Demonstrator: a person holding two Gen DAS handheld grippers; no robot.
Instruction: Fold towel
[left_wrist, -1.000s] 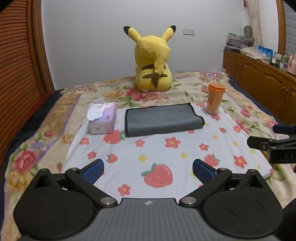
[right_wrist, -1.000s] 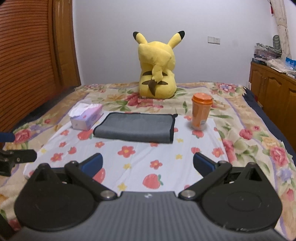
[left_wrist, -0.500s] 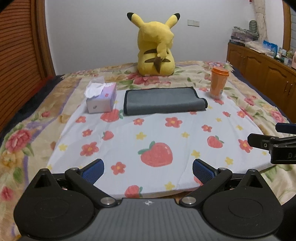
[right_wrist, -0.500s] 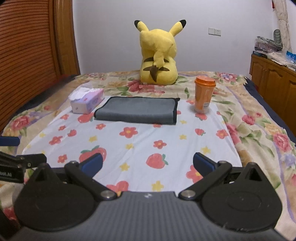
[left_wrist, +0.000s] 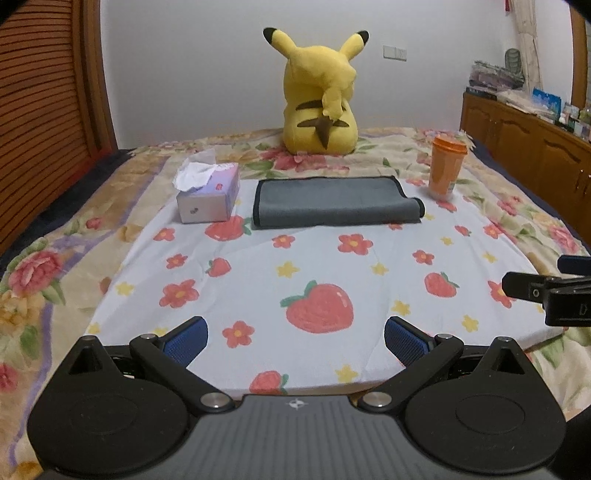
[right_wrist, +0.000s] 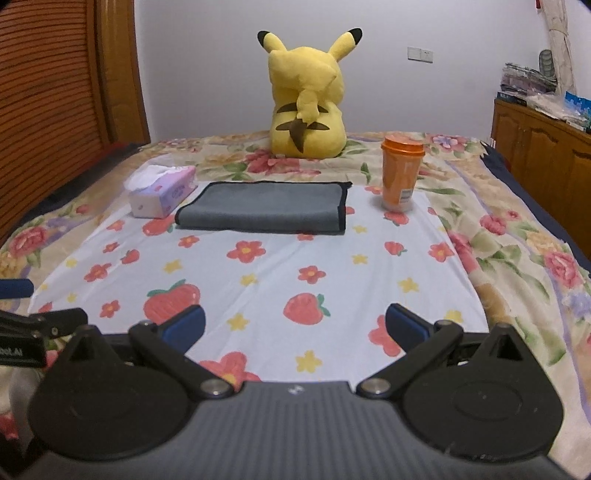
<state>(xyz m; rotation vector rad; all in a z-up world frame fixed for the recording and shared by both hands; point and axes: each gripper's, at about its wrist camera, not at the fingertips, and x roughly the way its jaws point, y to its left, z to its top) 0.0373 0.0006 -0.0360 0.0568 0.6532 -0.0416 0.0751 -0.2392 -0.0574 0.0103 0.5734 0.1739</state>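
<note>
A grey towel with a black hem (left_wrist: 334, 202) lies folded flat into a long rectangle on the white strawberry-print cloth (left_wrist: 295, 280), well ahead of both grippers; it also shows in the right wrist view (right_wrist: 264, 212). My left gripper (left_wrist: 295, 341) is open and empty, held above the cloth's near edge. My right gripper (right_wrist: 295, 328) is open and empty too, level with it. Each gripper shows at the side of the other's view: the right one (left_wrist: 546, 291) and the left one (right_wrist: 33, 325).
A tissue box (left_wrist: 208, 195) stands left of the towel, an orange cup (left_wrist: 445, 168) to its right, a yellow plush toy (left_wrist: 319, 96) behind. A wooden cabinet (left_wrist: 528, 147) runs along the right, a slatted wooden panel (left_wrist: 40, 103) on the left.
Both grippers have pulled back toward me and dropped lower, so the towel now sits farther away. The towel and the other objects have not moved. Both jaws stay open.
</note>
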